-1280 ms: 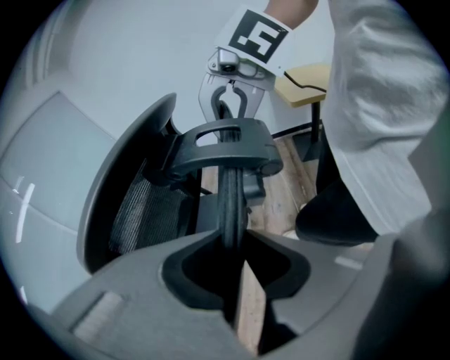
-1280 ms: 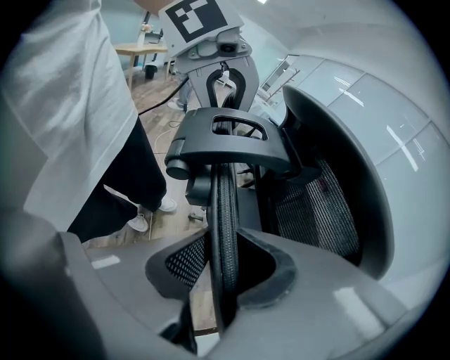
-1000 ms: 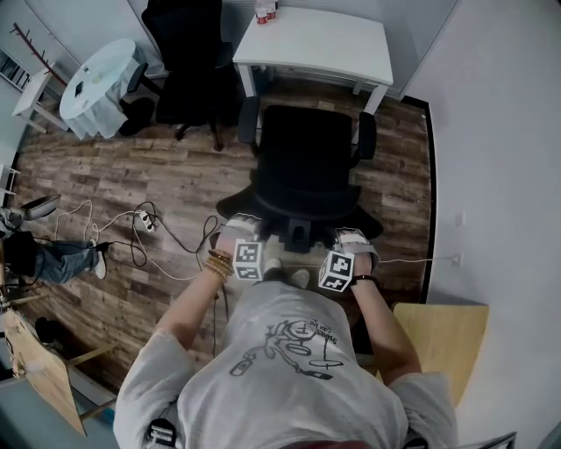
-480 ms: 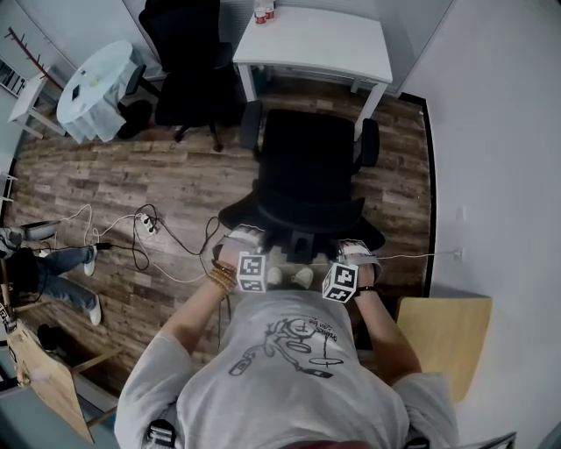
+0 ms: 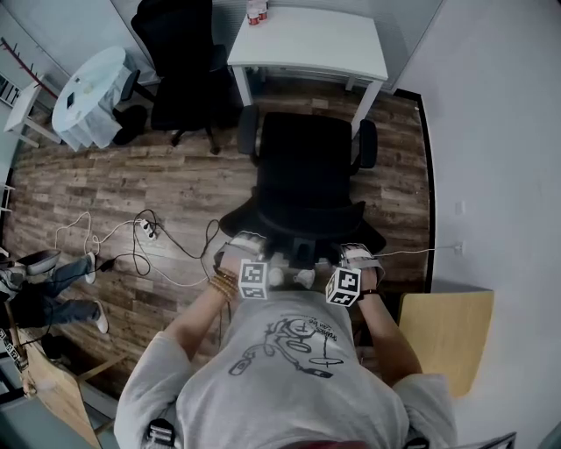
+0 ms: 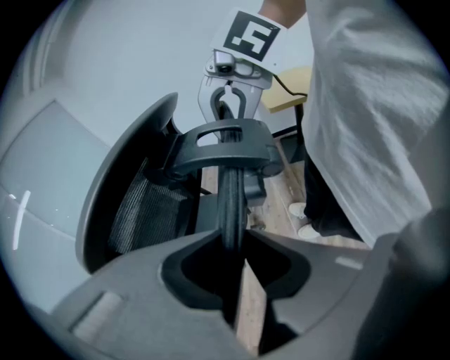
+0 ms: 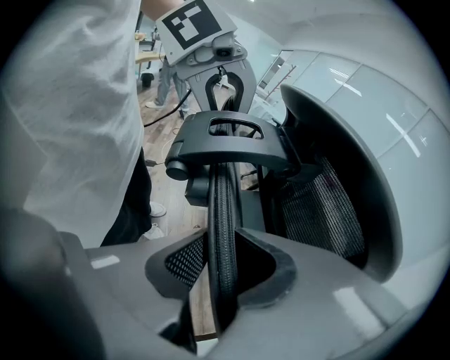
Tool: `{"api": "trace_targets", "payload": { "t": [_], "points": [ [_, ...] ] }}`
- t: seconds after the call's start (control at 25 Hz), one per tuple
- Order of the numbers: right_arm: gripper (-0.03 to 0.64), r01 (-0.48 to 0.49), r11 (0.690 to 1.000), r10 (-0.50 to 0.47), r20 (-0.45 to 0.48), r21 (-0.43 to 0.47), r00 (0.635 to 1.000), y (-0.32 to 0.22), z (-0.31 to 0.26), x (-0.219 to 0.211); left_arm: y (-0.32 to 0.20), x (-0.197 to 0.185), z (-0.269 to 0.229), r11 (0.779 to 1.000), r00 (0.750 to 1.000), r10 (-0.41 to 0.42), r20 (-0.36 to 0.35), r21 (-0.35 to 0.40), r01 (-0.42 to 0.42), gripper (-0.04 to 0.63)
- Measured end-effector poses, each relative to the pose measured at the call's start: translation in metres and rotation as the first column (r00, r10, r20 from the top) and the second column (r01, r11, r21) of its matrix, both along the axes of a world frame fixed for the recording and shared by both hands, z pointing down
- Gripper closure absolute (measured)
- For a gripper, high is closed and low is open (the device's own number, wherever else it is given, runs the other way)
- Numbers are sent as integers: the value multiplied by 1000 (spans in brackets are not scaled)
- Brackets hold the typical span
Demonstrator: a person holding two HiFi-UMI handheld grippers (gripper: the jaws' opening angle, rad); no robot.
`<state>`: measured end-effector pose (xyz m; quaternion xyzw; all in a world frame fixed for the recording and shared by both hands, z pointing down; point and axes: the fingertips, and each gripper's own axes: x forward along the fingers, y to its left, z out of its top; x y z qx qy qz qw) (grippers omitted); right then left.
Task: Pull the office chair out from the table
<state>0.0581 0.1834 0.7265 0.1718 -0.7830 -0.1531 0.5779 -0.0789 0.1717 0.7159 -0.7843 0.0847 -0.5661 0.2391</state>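
Presently my left gripper (image 6: 235,242) and right gripper (image 7: 223,260) are each clamped on the stiff top rim (image 6: 230,190) of the office chair (image 5: 307,167), which I judge heavy but free-rolling.

In the head view the chair (image 5: 307,167) back hides the tips of my left tongs (image 6: 235,246) and right tongs (image 7: 223,246); its seat hides the base. Items (image 5: 256,11) on the surface (image 5: 307,48) are cropped, too small to name.

Head view: soft, even light — no hard shadows; the black chair (image 5: 307,167) loses detail. Gripper views bend toward dark round edges, foreground blurred; glare streaks the glass wall (image 7: 358,98) at upper right.
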Motion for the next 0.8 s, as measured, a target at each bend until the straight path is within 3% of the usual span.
{"api": "trace_targets", "payload": {
  "t": [0.28,0.44,0.52,0.56,0.64,0.68,0.72,0.8],
  "points": [
    [464,-35,995,43,82,-91,996,5,-28,-1,4,-4,-23,998,998,-40,-52,-50,37,473],
    [572,-34,991,59,191,-127,980,17,-61,-6,12,-7,-41,995,992,-63,-113,-86,54,529],
    [589,-56,990,90,270,-132,959,18,-80,-11,13,-9,-52,993,985,-86,-152,-88,73,594],
    [589,-70,989,109,312,-132,944,17,-91,-13,12,-9,-59,991,978,-107,-181,-95,91,594],
    [592,-100,986,147,411,-132,900,12,-117,-17,9,-4,-81,981,944,-174,-279,-129,142,594],
    [592,-116,984,168,471,-138,866,9,-132,-21,6,1,-95,974,914,-213,-346,-153,169,594],
    [595,-131,980,191,533,-148,824,6,-148,-25,4,7,-112,965,872,-252,-419,-181,192,594],
    [601,-156,973,231,644,-173,730,-1,-178,-34,-1,19,-148,943,758,-325,-566,-258,211,594]
  ]
}}
